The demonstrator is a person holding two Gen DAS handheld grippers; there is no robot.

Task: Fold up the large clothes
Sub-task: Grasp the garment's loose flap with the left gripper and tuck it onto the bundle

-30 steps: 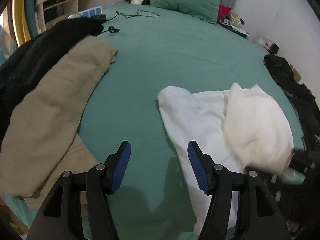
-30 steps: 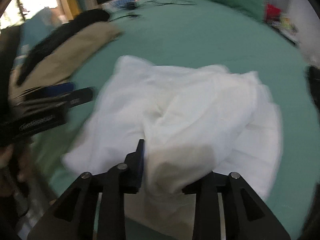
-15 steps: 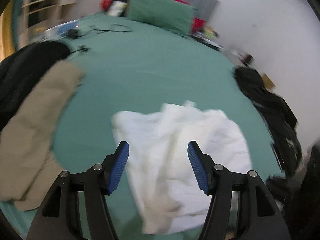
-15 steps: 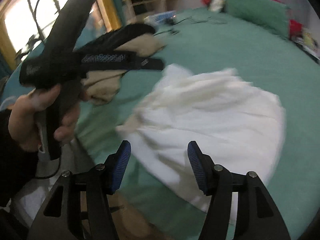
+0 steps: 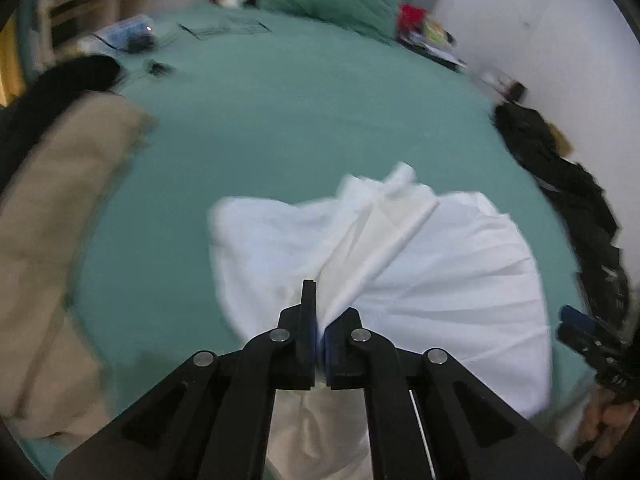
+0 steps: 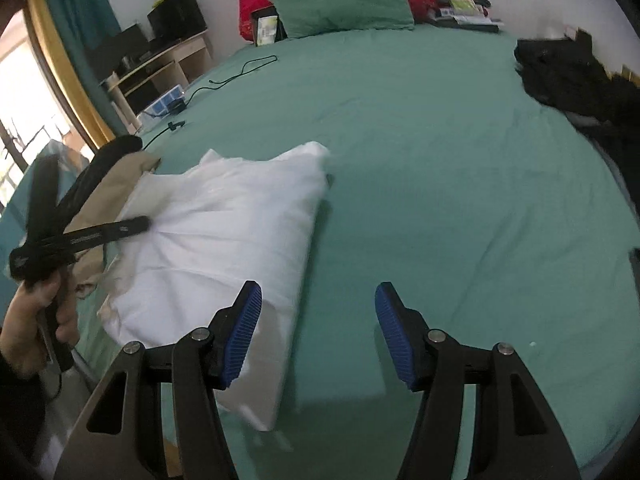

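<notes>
A white garment (image 5: 440,272) lies crumpled on the green bed sheet (image 5: 300,120), near the front edge of the bed. My left gripper (image 5: 318,292) is shut on a bunched fold of it, and the cloth fans out from the pads. In the right wrist view the same garment (image 6: 224,232) lies at the left, with the left gripper (image 6: 136,226) pinching its near-left edge, held by a hand (image 6: 36,320). My right gripper (image 6: 318,312) stands open over bare sheet beside the garment's right edge, with nothing between its fingers. It also shows at the right edge of the left wrist view as the right gripper (image 5: 580,328).
A beige garment (image 5: 60,220) and a black one (image 5: 60,92) lie along the bed's left side. More black clothes (image 5: 568,184) pile up at the right edge. A green pillow (image 6: 340,0) and cables (image 6: 240,70) lie at the head; a wooden desk (image 6: 168,60) stands beyond.
My left gripper went from open above the sheet to shut on a fold of the white garment. My right gripper let go of the garment, opened and swung right over the bare sheet.
</notes>
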